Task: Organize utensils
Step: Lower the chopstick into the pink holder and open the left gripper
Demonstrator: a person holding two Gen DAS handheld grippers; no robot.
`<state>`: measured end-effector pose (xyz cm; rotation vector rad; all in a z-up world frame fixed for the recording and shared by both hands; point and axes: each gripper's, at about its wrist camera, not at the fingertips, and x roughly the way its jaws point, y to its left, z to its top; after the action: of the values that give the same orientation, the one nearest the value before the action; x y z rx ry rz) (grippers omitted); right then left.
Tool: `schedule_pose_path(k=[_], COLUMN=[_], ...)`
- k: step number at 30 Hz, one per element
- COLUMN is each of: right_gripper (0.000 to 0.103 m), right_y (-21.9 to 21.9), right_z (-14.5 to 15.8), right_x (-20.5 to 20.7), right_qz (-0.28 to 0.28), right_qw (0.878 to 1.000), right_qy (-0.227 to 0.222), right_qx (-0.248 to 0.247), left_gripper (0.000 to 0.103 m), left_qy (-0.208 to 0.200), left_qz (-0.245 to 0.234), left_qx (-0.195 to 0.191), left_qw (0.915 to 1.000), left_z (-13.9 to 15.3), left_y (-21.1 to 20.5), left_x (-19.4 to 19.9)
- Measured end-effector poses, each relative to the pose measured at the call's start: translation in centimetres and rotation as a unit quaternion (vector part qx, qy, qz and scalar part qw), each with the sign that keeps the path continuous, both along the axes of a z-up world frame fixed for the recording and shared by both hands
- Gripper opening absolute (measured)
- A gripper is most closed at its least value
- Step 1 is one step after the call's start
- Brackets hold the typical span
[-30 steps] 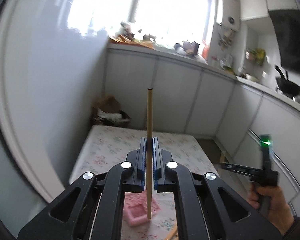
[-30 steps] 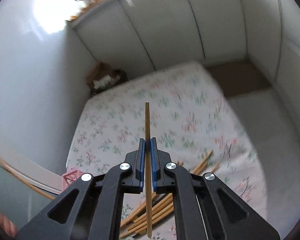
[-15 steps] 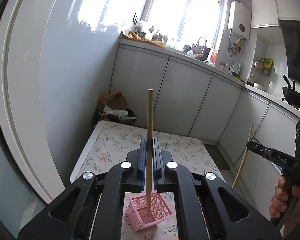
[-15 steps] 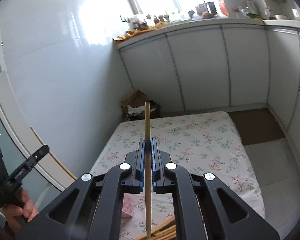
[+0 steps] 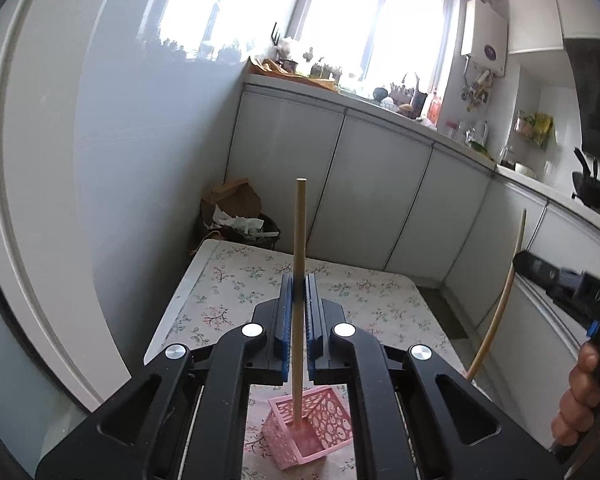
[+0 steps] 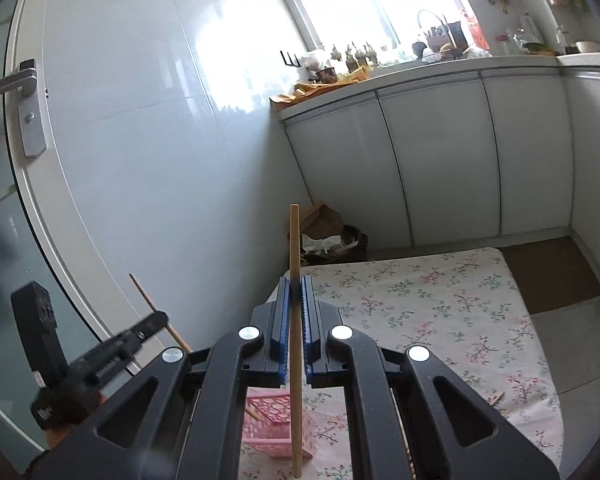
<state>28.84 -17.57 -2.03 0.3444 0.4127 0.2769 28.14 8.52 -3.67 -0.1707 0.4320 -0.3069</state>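
My left gripper (image 5: 299,280) is shut on an upright wooden chopstick (image 5: 300,232). The stick's lower end reaches down into a pink lattice basket (image 5: 324,424) on the floral-cloth table (image 5: 360,292). My right gripper (image 6: 295,282) is shut on a second upright chopstick (image 6: 294,240), whose lower end hangs in front of the basket (image 6: 268,416). In the left wrist view the right gripper (image 5: 520,262) appears at the right edge with its stick (image 5: 500,304) and a hand (image 5: 580,400). In the right wrist view the left gripper (image 6: 162,318) shows at the left with its stick (image 6: 152,304).
Loose chopsticks' tips (image 6: 498,398) lie on the cloth at the right. A bin with a paper bag (image 5: 236,216) stands behind the table by the white wall. White cabinets (image 5: 380,192) line the back under a cluttered counter. A door with a metal handle (image 6: 24,80) is at the left.
The right gripper has risen and tipped up from looking down on the table to facing the cabinets. The left gripper has sunk a little, and the basket now shows fully under its stick.
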Motion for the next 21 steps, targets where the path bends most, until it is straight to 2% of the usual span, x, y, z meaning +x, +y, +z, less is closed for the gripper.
schedule_pose_path(k=[6,10,11,12,13,15,18,21], right_gripper=[0.006,0.006,0.006,0.006,0.006,0.006,0.006,0.006], right_y=[1.2,1.8,1.9,2.3,2.6,3.4,4.7,5.2], right_z=[0.1,-0.1,-0.2,-0.2,-0.3,-0.5,-0.9,-1.7], right_x=[0.4,1.3,1.6,2.0,2.3,2.7,3.2,3.5], right_qz=[-0.002,-0.004,-0.005,-0.007,-0.006,-0.011,-0.018,-0.023], right_qw=[1.0,1.0,0.999,0.999,0.999,1.0,1.0,1.0], right_qy=[-0.014,-0.014,-0.013,-0.012,-0.012,-0.012,-0.014,-0.018], right_qx=[0.009,0.026,0.03,0.03,0.029,0.018,-0.008,-0.011], left_gripper=[0.005,0.006,0.008,0.018,0.03,0.04,0.04,0.04], left_qy=[0.013,0.049,0.052,0.055,0.057,0.055,0.053,0.063], left_qz=[-0.011,-0.034,-0.033,-0.032,-0.033,-0.032,-0.027,-0.018], left_qx=[0.03,0.053,0.058,0.063,0.062,0.057,0.034,0.002], left_qw=[0.9994,0.9968,0.9964,0.996,0.9959,0.9963,0.9976,0.9979], left_z=[-0.8,-2.1,-2.2,-2.3,-2.4,-2.2,-1.5,-1.3], left_y=[-1.2,-2.1,-2.2,-2.2,-2.2,-1.9,-0.8,0.3], left_x=[0.5,1.3,1.4,1.5,1.6,1.5,1.3,1.4])
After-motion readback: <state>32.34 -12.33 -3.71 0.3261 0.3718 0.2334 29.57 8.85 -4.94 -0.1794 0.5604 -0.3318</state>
